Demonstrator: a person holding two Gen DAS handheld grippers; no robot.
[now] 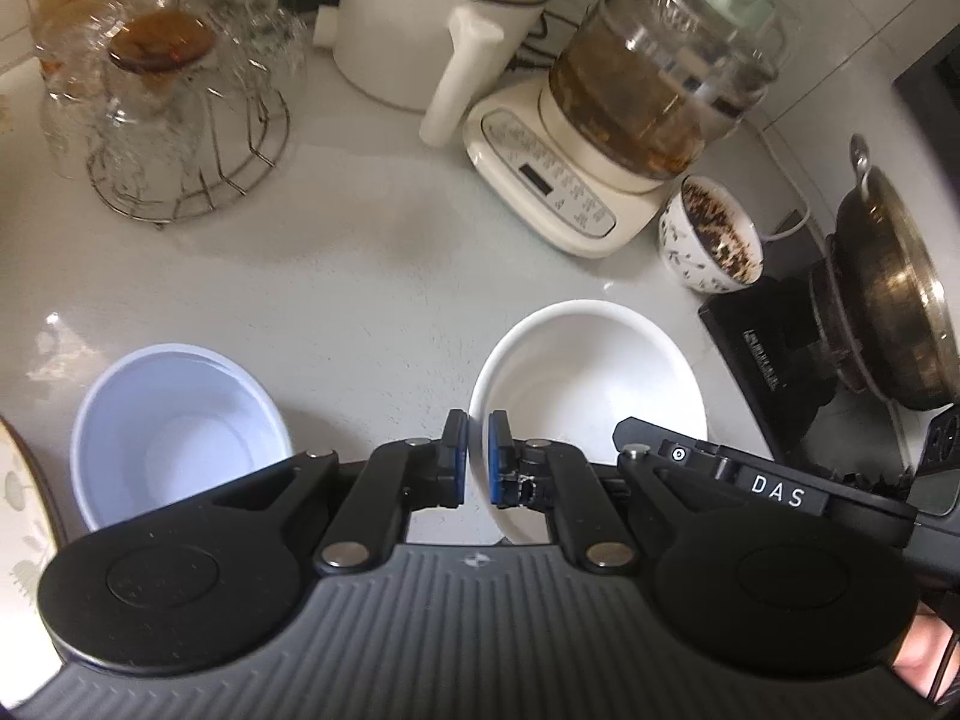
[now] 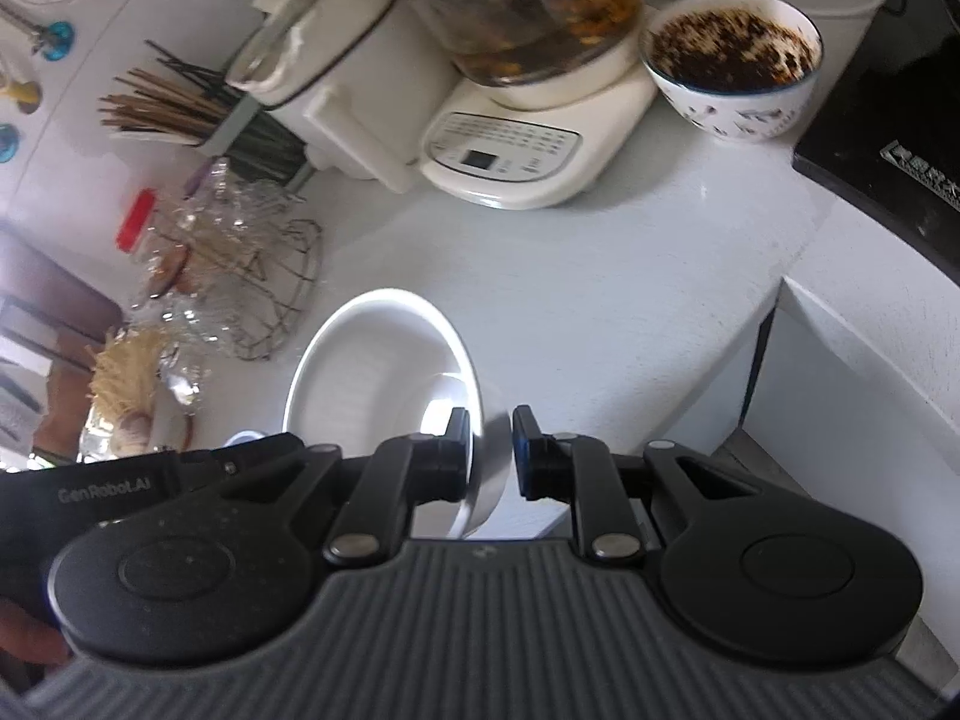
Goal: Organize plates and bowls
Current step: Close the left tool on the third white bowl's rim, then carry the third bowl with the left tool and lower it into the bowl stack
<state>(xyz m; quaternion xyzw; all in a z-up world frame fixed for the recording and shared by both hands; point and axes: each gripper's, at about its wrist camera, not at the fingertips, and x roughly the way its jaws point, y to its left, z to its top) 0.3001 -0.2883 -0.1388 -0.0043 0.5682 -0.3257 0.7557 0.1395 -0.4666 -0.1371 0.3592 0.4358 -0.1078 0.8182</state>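
Note:
A white bowl (image 1: 591,396) hangs tilted just above the counter, held from two sides. My left gripper (image 1: 478,429) is shut on its left rim, the blue pads pinching the thin wall. My right gripper (image 2: 491,429) is shut on the opposite rim of the same white bowl (image 2: 378,378). To the left a pale blue-white bowl (image 1: 174,438) stands on the counter. A patterned bowl (image 1: 711,240) with dark residue inside sits by the kettle base, and it shows again as the patterned bowl (image 2: 735,69) at the upper right. A floral plate's edge (image 1: 15,510) shows at far left.
A cream kettle base with a glass pot (image 1: 600,138) and a white appliance (image 1: 432,24) stand at the back. A wire rack of glasses (image 1: 174,102) is back left. A metal wok (image 1: 894,300) sits on a black stove at right. The counter's edge (image 2: 774,300) drops off at right.

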